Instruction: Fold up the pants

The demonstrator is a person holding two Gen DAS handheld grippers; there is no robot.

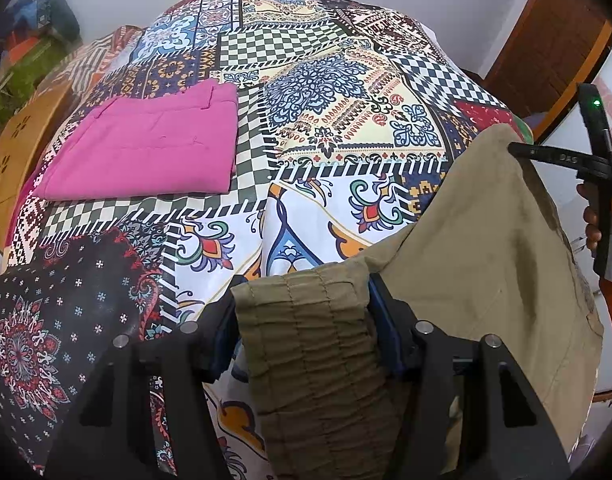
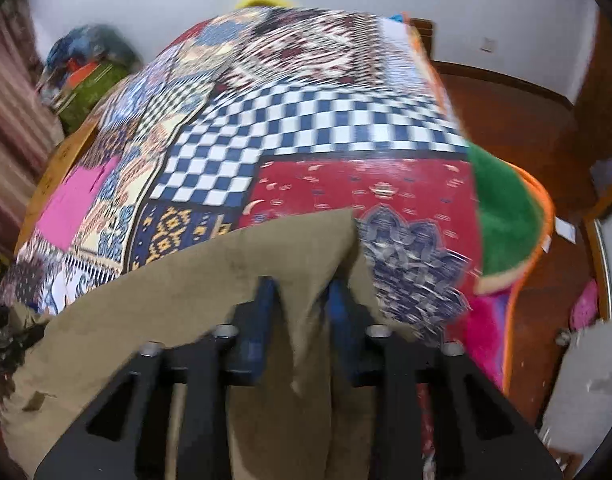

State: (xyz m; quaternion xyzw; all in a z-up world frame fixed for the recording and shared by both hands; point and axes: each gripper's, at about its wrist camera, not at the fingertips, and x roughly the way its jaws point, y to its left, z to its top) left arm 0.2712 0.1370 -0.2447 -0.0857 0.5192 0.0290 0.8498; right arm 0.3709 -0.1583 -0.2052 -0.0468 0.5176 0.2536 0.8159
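Note:
Khaki pants (image 1: pixel 486 248) are held up over a bed with a patchwork cover (image 1: pixel 346 120). My left gripper (image 1: pixel 301 300) is shut on the gathered elastic waistband (image 1: pixel 314 340) of the pants. My right gripper (image 2: pixel 303 292) is shut on another edge of the same khaki pants (image 2: pixel 209 272), which drape across to the left. In the left wrist view the right gripper (image 1: pixel 598 184) shows at the far right, holding the cloth's upper corner. The lower part of the pants is hidden below both grippers.
A folded pink garment (image 1: pixel 145 148) lies on the bed's left side and also shows in the right wrist view (image 2: pixel 77 200). A green and orange blanket (image 2: pixel 506 224) hangs off the bed's right edge. A wooden headboard (image 1: pixel 21 152) stands at left. Piled clothes (image 2: pixel 89 64) sit by the far wall.

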